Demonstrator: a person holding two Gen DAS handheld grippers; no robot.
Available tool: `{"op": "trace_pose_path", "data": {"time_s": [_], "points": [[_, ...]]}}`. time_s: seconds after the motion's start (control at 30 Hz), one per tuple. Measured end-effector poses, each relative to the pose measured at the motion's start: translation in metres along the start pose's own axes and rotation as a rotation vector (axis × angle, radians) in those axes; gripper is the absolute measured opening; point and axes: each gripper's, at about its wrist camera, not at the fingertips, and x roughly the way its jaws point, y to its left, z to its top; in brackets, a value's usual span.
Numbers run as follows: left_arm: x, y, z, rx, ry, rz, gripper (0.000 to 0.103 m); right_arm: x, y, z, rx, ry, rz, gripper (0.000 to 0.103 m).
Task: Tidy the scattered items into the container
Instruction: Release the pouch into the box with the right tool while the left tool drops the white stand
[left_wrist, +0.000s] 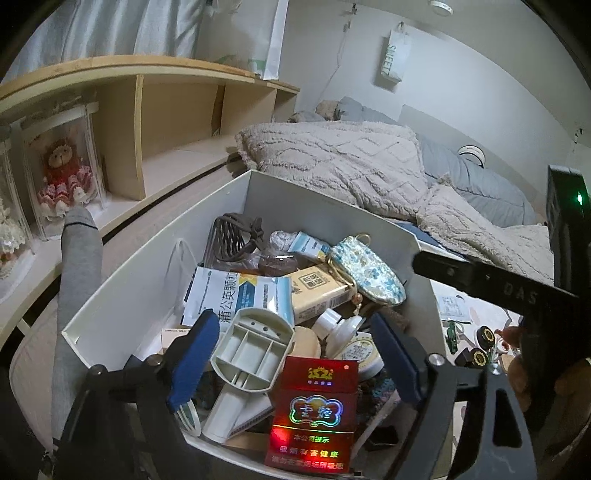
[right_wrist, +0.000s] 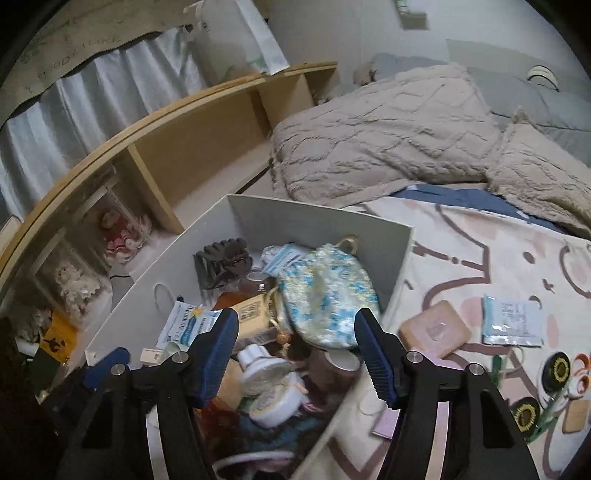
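Red pack over a full box, both pairs of fingers apart.
Red cigarette pack (left_wrist: 312, 411) at near edge of white box (left_wrist: 325, 201), between left gripper (left_wrist: 295, 363) fingers, unclamped; long axis toward camera, top inward. Risk: sliding off heap. Right gripper (right_wrist: 297, 354) empty; soap (right_wrist: 436, 328) left on bed.

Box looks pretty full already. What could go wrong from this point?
The red cigarette pack sits at the near edge of the white box, atop the pile, and might slide out. The pink soap bar and blue sachet on the blanket must land on that heap, so they may roll off.
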Motion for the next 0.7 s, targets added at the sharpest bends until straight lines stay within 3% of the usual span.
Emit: {"op": "trace_pose_path", "data": {"time_s": [0.13,0.17,0.27,0.7], "points": [[-0.004,-0.005,-0.001,0.020,-0.019,0.010,0.098,-0.014,-0.015,-0.005,0.023,-0.033,-0.018,0.095],[-0.004,-0.007,-0.001,0.026,-0.023,0.014,0.099,-0.019,-0.019,-0.006,0.022,-0.050,-0.028,0.098],[-0.006,-0.011,-0.002,0.041,-0.031,0.021,0.103,-0.031,-0.028,-0.009,0.024,-0.066,-0.036,0.103],[-0.009,-0.038,-0.010,0.096,-0.044,-0.002,0.103,-0.082,-0.056,-0.038,-0.075,-0.129,-0.131,0.103]]}}
